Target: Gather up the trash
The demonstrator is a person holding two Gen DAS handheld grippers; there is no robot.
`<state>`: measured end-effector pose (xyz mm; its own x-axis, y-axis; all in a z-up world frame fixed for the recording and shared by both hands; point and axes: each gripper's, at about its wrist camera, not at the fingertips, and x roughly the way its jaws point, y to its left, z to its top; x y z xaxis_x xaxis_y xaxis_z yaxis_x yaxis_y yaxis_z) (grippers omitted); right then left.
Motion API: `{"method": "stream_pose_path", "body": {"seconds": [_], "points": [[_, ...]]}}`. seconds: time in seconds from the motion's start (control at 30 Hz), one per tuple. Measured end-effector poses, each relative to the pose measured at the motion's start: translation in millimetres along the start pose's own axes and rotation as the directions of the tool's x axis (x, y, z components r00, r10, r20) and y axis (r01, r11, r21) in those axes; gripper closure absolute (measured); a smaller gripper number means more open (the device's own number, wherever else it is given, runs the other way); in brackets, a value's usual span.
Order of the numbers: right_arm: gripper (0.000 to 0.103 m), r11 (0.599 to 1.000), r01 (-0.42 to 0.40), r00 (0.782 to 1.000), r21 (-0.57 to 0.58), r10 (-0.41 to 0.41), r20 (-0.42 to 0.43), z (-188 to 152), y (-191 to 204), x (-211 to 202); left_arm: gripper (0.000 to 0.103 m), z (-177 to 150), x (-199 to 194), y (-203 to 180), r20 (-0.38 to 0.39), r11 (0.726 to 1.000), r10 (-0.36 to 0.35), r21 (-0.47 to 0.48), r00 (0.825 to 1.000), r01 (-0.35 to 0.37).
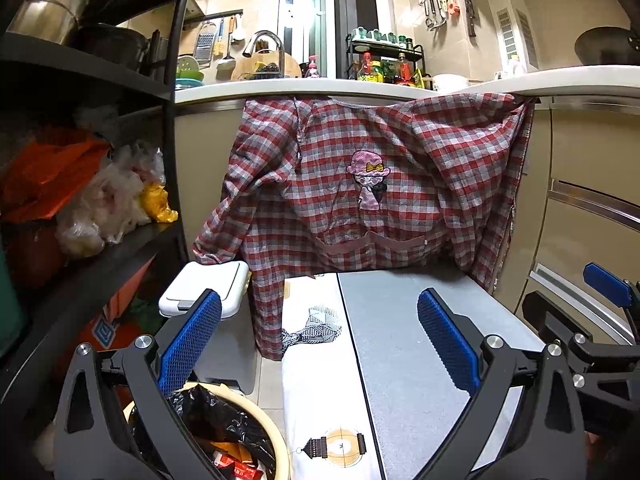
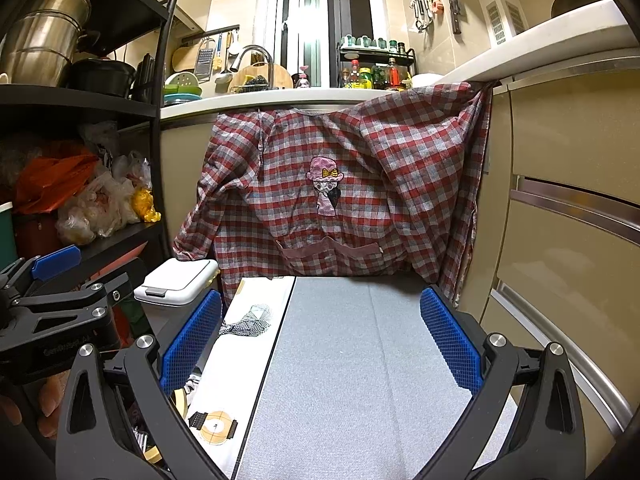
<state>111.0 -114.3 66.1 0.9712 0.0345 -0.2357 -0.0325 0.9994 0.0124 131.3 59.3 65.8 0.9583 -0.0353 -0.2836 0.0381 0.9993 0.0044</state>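
Both tongs (image 1: 320, 340) (image 2: 320, 340) gape above the table (image 2: 352, 360) edge.

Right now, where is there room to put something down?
The grey tabletop is bare, bordered by the white printed cloth on its left and the plaid apron behind. Crowded: the shelf of plastic bags and the bin with the black liner.

A red checked apron (image 1: 360, 184) with a little girl picture hangs from the counter edge (image 1: 304, 86), straight ahead of the gripper. Below it, right under the fingers, is a gray table top (image 2: 352, 360) with a white cloth (image 1: 316, 360) on its left side. Far ahead are a tap (image 1: 264, 42) and bottles (image 1: 384, 66). Off to the left, a black shelf (image 1: 100, 248) holds plastic bags (image 1: 108, 204) and big metal pots (image 2: 44, 36).
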Motion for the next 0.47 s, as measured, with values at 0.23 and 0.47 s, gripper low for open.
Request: {"method": "stream_pose_path", "body": {"seconds": [0.23,0.47], "points": [[0.005,1.0,0.0,1.0,-0.003,0.0,0.004,0.3,0.3,-0.4,0.008,2.8,0.2,2.2,0.003,1.0,0.003,0.0,1.0,-0.003],[0.005,1.0,-0.002,1.0,-0.002,0.002,0.005,-0.1,0.0,-0.5,0.008,4.0,0.8,1.9,-0.001,1.0,0.006,0.013,1.0,-0.006]]}}
